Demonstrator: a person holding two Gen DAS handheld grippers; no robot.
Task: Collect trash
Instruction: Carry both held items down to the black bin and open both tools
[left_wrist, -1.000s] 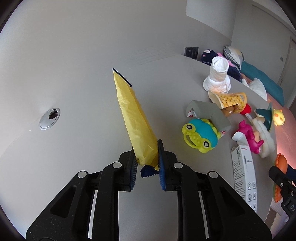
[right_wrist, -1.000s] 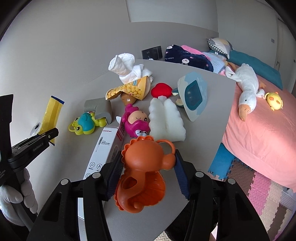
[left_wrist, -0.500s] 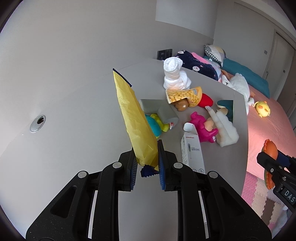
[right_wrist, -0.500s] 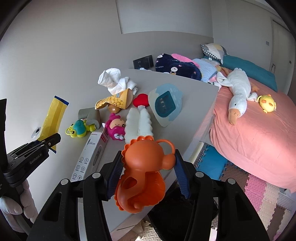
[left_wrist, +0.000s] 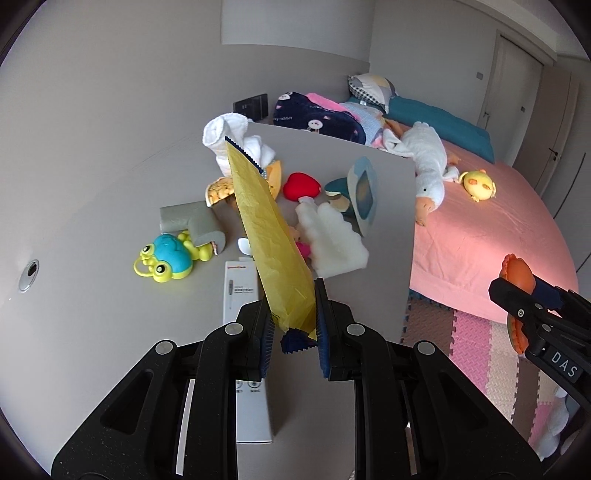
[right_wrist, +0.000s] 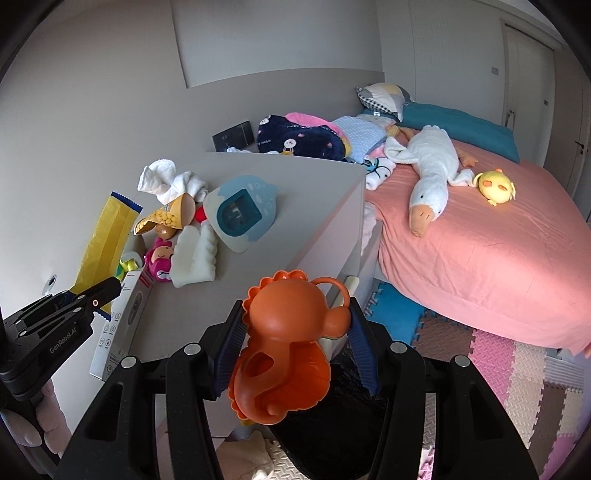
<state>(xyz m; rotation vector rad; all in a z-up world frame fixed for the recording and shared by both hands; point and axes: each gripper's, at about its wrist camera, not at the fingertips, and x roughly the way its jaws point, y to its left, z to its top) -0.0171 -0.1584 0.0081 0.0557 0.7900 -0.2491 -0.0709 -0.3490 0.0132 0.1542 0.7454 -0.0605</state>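
Yellow crinkled foil with blue serrated ends, the empty wrapper stands tilted up from the lower centre of the left wrist view, its lower end clamped between the closed pads of the left hand-held gripper above the grey table. In the right wrist view the right hand-held gripper sits at lower centre, its jaws partly apart and pressed on both sides of an orange plastic toy, held past the table's edge over the foam floor mat. On the table, behind the wrapper, lie a white box, a green-and-blue frog toy, a white foam piece, a red heart and a rolled white cloth. At the right a pink bed carries a white plush goose.
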